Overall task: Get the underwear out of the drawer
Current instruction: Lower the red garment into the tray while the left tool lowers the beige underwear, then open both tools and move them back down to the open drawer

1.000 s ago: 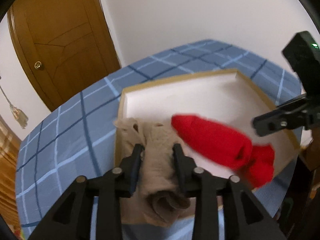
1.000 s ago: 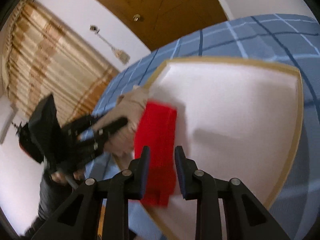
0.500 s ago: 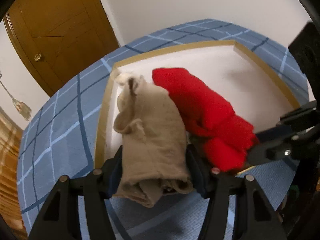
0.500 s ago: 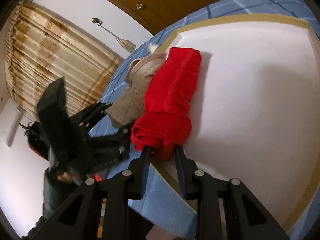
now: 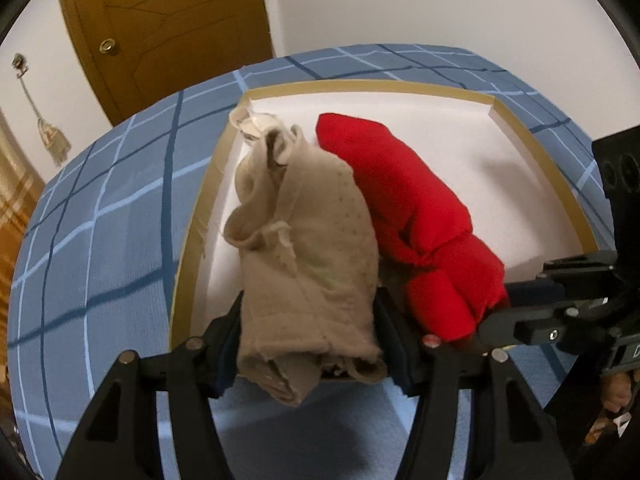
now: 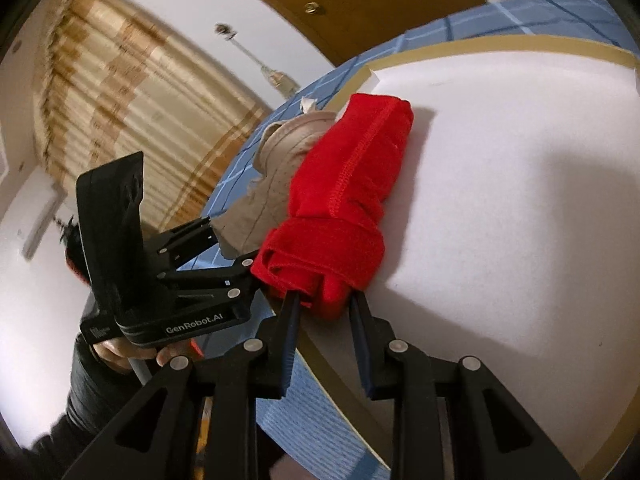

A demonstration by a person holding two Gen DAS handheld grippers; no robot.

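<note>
A white drawer with a tan rim lies on a blue checked bed. A rolled beige underwear rests over its near left edge. It lies between the fingers of my left gripper, which stands open, its pads loosely flanking the roll's near end. Right beside it a rolled red underwear lies in the drawer. My right gripper is shut on the near end of the red roll, at the drawer's front rim. The left gripper shows at the left of the right wrist view.
The blue checked bedspread surrounds the drawer. The right part of the drawer floor is bare white. A brown wooden door and a white wall stand behind, and striped curtains hang at the left. A person's hand holds the left gripper.
Both rolls have come down from the air onto the drawer's near edge. The left jaws have widened around the beige roll. The right jaws stay clamped on the red one.
</note>
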